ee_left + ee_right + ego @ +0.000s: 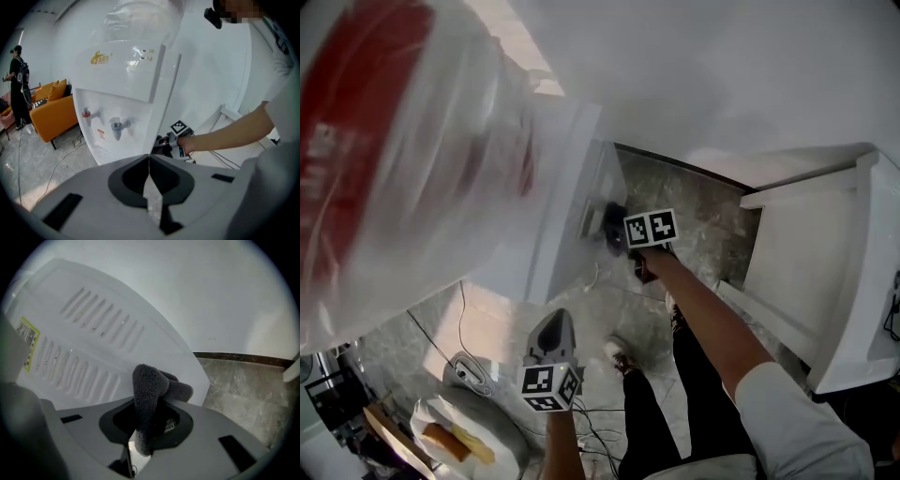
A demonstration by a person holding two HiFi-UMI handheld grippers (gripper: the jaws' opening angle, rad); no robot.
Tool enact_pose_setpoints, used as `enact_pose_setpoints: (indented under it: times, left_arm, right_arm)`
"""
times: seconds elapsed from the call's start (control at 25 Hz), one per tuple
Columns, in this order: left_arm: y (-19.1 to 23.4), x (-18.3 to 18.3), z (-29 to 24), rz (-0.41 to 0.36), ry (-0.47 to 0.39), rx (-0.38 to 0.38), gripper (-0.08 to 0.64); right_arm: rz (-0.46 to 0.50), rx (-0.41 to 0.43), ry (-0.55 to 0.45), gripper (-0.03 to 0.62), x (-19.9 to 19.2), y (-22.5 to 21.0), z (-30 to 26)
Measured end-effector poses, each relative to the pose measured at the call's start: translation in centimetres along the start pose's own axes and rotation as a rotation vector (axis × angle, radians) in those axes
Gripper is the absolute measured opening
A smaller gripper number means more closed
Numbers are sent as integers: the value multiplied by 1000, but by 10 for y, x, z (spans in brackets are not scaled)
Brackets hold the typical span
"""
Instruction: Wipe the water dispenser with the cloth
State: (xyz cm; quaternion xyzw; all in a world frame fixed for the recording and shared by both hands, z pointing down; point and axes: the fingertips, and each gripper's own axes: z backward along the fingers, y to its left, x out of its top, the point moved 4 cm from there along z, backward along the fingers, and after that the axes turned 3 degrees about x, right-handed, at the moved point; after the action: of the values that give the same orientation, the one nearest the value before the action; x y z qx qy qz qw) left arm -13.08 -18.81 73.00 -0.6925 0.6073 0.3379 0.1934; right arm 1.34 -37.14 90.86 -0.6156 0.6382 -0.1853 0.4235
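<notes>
The white water dispenser (558, 197) stands under a big clear bottle (403, 150) with a red label. Its front with a red tap and a blue tap faces the left gripper view (117, 93); its vented side panel (93, 343) fills the right gripper view. My right gripper (614, 230) is shut on a dark grey fleecy cloth (150, 394) and holds it against the lower side panel. It shows from afar in the left gripper view as well (164, 142). My left gripper (553, 335) hangs lower, away from the dispenser, jaws shut and empty (149, 161).
A white cabinet (825, 272) stands to the right on the marble floor (694, 206). Cables (441, 342) and a power strip lie on the floor at the lower left. An orange sofa (54, 110) and a standing person (18, 84) are beyond the dispenser.
</notes>
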Motion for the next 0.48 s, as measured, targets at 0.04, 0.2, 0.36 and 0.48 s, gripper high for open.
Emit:
enact_pose_setpoints:
  times: [0.04,0.2,0.36,0.48]
  left_arm:
    - [5,0,-2,0,4,7,18]
    - [21,1,-10,4,21,34,18]
    - [27,4,-16,8,24,40,18]
    - [26,9,-18,13,13,34,18]
  right_arm:
    - [-10,-11,-2,66,4,-6,-3]
    - [-53,-37,-7,64,22,-28,-12]
    - [54,-90,-24,64,47,-33,-4]
    - [50,-61,-126,64,76,-20,12]
